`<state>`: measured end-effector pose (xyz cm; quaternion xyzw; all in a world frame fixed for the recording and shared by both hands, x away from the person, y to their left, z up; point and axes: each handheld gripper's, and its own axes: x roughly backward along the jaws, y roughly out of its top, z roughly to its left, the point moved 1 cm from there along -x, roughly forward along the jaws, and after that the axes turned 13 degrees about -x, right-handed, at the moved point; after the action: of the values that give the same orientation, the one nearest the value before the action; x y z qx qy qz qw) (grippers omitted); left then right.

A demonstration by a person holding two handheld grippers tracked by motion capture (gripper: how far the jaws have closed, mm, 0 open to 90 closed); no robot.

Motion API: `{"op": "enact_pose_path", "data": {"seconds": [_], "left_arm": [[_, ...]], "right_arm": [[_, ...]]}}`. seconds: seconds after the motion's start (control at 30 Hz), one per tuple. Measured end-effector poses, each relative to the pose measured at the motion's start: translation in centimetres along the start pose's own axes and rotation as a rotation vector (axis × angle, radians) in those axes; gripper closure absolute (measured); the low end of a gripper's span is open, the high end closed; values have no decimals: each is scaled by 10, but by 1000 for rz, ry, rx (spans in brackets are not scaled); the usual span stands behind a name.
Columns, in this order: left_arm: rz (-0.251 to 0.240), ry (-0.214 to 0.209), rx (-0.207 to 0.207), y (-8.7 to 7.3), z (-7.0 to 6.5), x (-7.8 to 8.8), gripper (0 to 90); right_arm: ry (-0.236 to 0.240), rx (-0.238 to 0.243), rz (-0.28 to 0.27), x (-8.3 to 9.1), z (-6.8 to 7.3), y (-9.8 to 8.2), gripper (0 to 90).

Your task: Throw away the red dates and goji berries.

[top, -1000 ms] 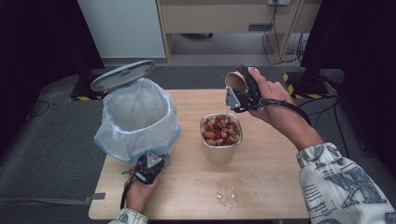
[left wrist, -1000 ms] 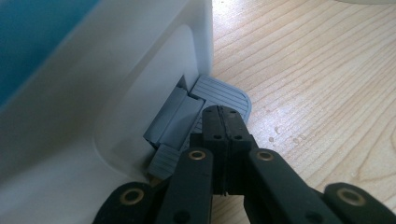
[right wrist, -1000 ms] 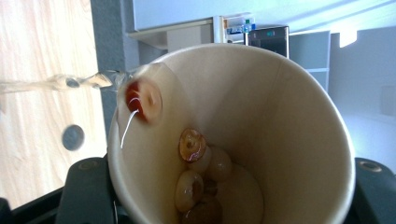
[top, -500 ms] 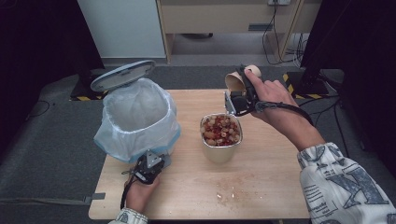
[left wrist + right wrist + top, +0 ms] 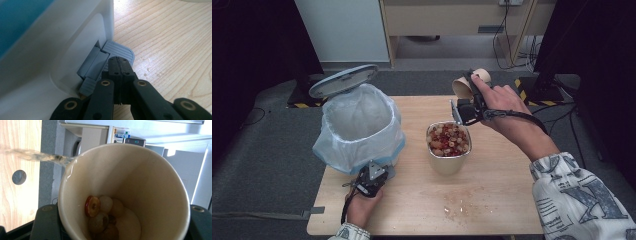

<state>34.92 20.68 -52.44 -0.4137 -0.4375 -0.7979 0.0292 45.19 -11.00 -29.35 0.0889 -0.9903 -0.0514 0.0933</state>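
Observation:
A white pedal bin [image 5: 357,125] with a plastic liner stands at the table's left, and its lid [image 5: 343,80] is raised. My left gripper [image 5: 374,175] is shut with nothing between its jaws, and its tips [image 5: 120,62] rest on the bin's grey pedal [image 5: 117,50]. Behind a pale container [image 5: 448,160] full of fruit pieces [image 5: 449,139], my right gripper [image 5: 465,100] is shut on a paper cup [image 5: 462,86] and holds it tilted. In the right gripper view the cup [image 5: 140,182] holds fruit pieces [image 5: 107,217], and a thin stream of liquid [image 5: 37,156] runs off its rim.
Crumbs and wet spots [image 5: 457,205] lie on the wooden table [image 5: 512,200] near its front edge. A wooden cabinet [image 5: 452,20] stands beyond the table. Grey floor surrounds it, with striped tape [image 5: 524,92] at the back right.

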Motion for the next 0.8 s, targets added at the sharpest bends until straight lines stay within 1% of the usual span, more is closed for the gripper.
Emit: {"op": "enact_pose_path", "data": {"seconds": [0.1, 0.13, 0.3, 0.43, 0.67, 0.7, 0.73, 0.8], "left_arm": [[0, 0, -1, 0, 0, 0, 893], [0, 0, 0, 0, 0, 0, 893], [0, -1, 1, 0, 0, 0, 893], [0, -1, 1, 0, 0, 0, 893], [0, -1, 2, 0, 0, 0, 893], [1, 0, 1, 0, 0, 0, 893], [0, 0, 1, 0, 0, 0, 893], [0, -1, 2, 0, 0, 0, 893]], "right_arm": [[-6, 31, 7, 0, 1, 1, 330], [-1, 29, 11, 0, 1, 1, 331], [-5, 26, 6, -1, 1, 1, 330], [-9, 35, 7, 0, 0, 1, 331], [-34, 78, 11, 1, 0, 1, 333], [-42, 95, 8, 0, 2, 2, 334], [-48, 137, 14, 0, 4, 2, 335], [-48, 203, 18, -1, 11, 4, 336]]}}
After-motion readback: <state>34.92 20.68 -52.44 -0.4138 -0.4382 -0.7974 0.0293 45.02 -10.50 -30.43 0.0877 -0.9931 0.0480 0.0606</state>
